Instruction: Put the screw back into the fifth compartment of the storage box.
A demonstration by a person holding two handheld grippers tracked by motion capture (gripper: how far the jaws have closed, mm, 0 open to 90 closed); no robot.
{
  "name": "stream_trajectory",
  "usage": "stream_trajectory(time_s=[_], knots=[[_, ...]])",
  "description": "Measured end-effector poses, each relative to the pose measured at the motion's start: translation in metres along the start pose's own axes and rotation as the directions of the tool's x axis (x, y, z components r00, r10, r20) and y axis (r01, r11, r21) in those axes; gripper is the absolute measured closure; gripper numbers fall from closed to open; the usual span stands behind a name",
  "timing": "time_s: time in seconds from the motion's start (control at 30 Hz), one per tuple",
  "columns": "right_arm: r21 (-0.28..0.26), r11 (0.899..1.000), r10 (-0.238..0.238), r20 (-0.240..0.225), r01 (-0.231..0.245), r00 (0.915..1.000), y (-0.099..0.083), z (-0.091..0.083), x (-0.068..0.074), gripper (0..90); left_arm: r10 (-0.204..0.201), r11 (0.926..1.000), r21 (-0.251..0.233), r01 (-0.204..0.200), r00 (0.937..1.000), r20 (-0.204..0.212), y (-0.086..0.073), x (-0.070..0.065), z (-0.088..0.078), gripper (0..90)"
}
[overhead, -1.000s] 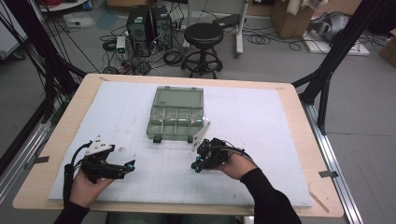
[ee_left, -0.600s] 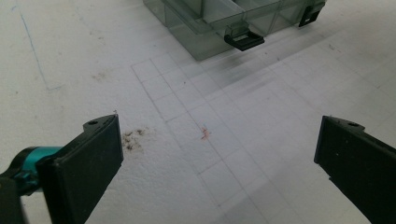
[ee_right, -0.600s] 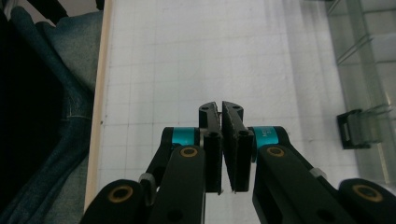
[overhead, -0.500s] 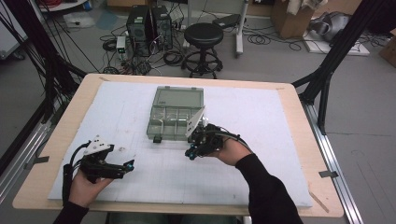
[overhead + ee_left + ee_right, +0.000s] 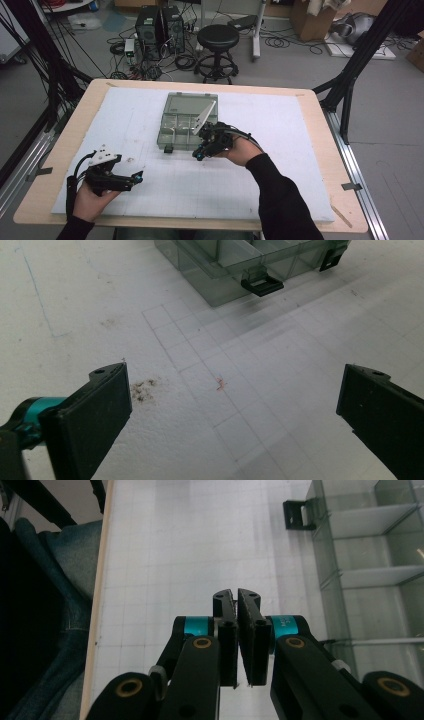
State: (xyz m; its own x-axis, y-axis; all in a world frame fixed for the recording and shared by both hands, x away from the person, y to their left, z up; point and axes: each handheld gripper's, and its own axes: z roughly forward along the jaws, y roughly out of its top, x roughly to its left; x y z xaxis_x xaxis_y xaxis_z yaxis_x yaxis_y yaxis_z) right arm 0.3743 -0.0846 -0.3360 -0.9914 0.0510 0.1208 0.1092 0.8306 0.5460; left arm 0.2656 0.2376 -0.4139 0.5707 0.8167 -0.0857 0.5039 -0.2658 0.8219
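High view: my left gripper (image 5: 136, 176) at lower left on the counter (image 5: 310, 120), my right gripper (image 5: 198, 152) at centre beside the clear compartment box (image 5: 181, 125), left gripper view: jaws wide apart, box at top, right gripper view: jaws pressed together on nothing, box at right edge.

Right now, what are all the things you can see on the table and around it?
Box: one, clear grey plastic with compartments, middle of the table.
Latches: two, black, on the box's near edge.
Mat: one, white with a faint grid, covering the table.
Table: one, light wood rim.
Stool: one, black, on the floor behind the table.
Computer towers: two, black, on the floor among cables.
Left gripper: one, black, open, near left of the mat.
Right gripper: one, black, shut, beside the box's near edge.
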Motion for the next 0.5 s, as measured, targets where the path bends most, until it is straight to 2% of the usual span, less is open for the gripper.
stream_trajectory(time_s=[0.17,0.5], knots=[[0.004,1.000,-0.018,0.010,0.018,0.9998,0.013,-0.003,-0.006,87.1,-0.001,1.0000,0.000,0.001,1.0000,0.002,0.000,0.000,0.000,1.7],[-0.002,1.000,-0.002,0.016,0.002,0.9999,0.029,-0.003,-0.022,87.1,-0.004,1.0000,-0.002,0.004,1.0000,0.007,0.000,0.000,0.000,1.7]])
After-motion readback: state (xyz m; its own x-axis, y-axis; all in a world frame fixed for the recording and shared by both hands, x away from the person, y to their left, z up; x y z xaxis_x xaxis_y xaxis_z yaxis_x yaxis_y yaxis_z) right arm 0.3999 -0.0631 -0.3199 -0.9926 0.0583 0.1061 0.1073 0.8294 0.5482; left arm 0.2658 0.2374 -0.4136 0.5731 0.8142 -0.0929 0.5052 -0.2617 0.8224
